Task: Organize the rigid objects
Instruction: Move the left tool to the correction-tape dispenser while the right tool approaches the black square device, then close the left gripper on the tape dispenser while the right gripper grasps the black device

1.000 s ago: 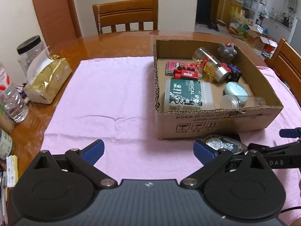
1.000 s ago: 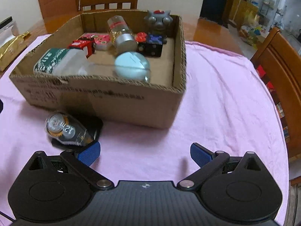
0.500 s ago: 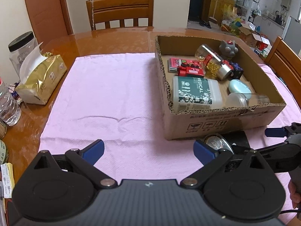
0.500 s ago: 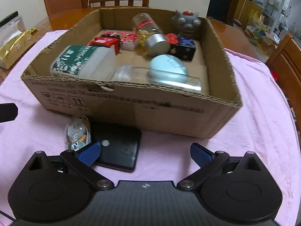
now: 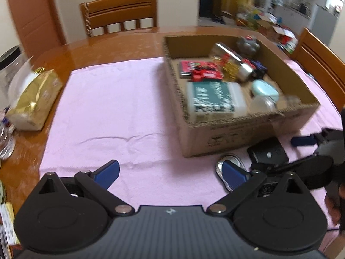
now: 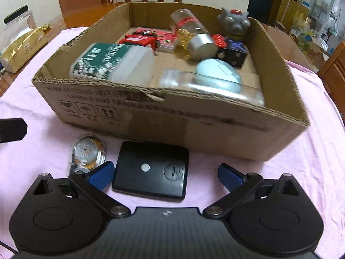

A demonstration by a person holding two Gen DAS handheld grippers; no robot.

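A cardboard box (image 6: 194,127) (image 5: 241,129) on the pink cloth holds several items: a green-labelled white bottle (image 6: 112,61), a red toy, a jar of gold pieces (image 6: 192,36), a grey figure (image 6: 234,23), a dark cube, a pale blue case (image 6: 217,75). In front of the box lie a flat black square device (image 6: 151,170) (image 5: 268,153) and a clear silvery packet (image 6: 87,151) (image 5: 228,164). My right gripper (image 6: 166,174) is open, low over the black device, which lies between its fingers. My left gripper (image 5: 170,172) is open and empty above the cloth.
A gold tissue pack (image 5: 32,101) and a black-lidded jar (image 5: 8,64) stand at the table's left edge. Wooden chairs stand behind (image 5: 120,13) and to the right (image 5: 319,64). The right gripper's body shows in the left wrist view (image 5: 319,164).
My right gripper has moved left and forward, so the black device now lies between its fingers. The left gripper has shifted a little; its view is blurred.
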